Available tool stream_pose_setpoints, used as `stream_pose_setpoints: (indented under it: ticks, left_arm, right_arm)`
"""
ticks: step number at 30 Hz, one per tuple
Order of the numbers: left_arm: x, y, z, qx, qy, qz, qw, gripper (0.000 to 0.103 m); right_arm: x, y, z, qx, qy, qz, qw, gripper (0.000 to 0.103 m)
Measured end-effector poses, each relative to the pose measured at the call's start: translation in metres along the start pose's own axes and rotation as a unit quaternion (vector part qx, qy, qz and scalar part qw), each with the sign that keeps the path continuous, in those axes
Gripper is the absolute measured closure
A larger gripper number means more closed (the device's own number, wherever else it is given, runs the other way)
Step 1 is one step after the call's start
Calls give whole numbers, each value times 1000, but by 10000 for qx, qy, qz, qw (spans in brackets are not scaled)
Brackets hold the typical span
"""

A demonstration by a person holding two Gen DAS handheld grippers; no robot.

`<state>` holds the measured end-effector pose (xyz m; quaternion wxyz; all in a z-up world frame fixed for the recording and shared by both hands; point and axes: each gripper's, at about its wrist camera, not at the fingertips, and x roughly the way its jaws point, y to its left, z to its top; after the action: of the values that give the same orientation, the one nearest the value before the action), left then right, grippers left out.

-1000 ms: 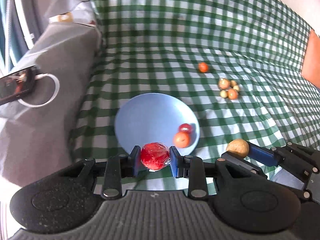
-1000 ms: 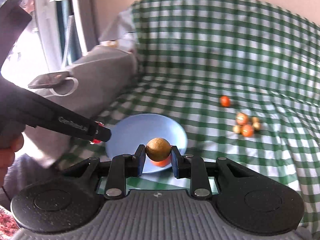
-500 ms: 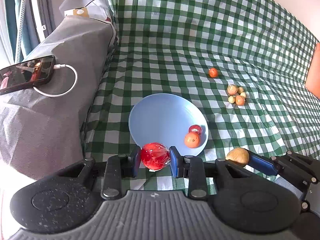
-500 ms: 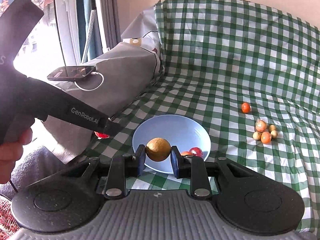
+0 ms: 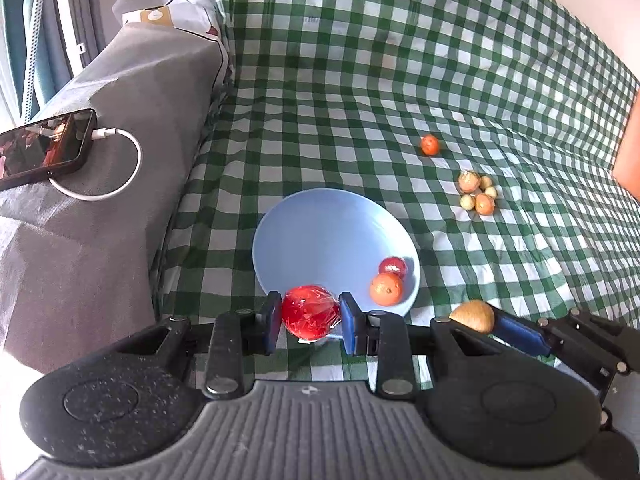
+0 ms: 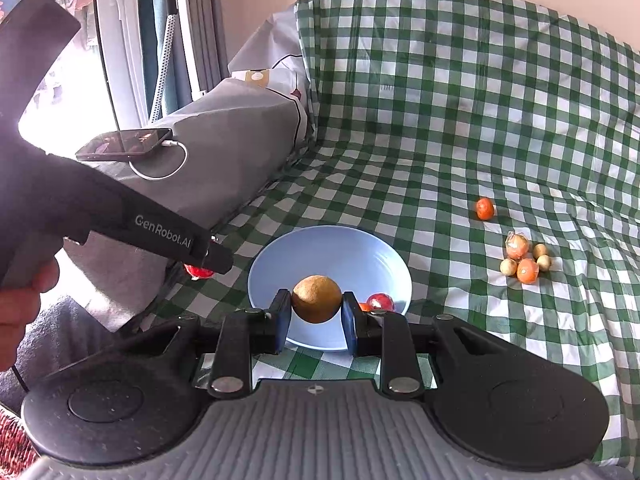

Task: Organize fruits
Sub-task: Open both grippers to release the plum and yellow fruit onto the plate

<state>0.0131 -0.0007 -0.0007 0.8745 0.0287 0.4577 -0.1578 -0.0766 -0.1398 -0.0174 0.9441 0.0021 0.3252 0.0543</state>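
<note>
My left gripper (image 5: 310,317) is shut on a red plastic-wrapped fruit (image 5: 310,312), held just over the near rim of a light blue plate (image 5: 320,236). The plate holds an orange (image 5: 386,289) and a small red wrapped fruit (image 5: 393,266). My right gripper (image 6: 316,312) is shut on a brown round fruit (image 6: 316,299) above the plate's (image 6: 332,256) near side; this fruit also shows in the left wrist view (image 5: 473,316). A lone orange fruit (image 5: 429,145) and a cluster of small fruits (image 5: 477,194) lie farther right on the checked cloth.
A green-and-white checked cloth (image 5: 400,80) covers the surface and rises at the back. A grey cushion (image 5: 100,160) on the left carries a phone (image 5: 44,148) with a white cable. The left gripper's handle (image 6: 120,216) crosses the right wrist view.
Both grippers have pulled back and risen a little with their fruits still held. The plate and loose fruits have not moved on the cloth.
</note>
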Motion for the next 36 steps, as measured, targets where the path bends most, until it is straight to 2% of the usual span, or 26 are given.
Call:
stream_pose_setpoints:
  ticks: [8,19,36]
  left_arm:
    - [25,6,19,-26,32,65,10000,69]
    - [86,9,34,52,384,169,9991,69]
    - [140,8,41,301,605,429,9968,68]
  right_arm:
    - [27,-1,6,-70,124,24,9999,75]
    - [81,-17,11,35,439,-56,9990,75]
    - [141,-25,8,-82,918,-33,9957,75]
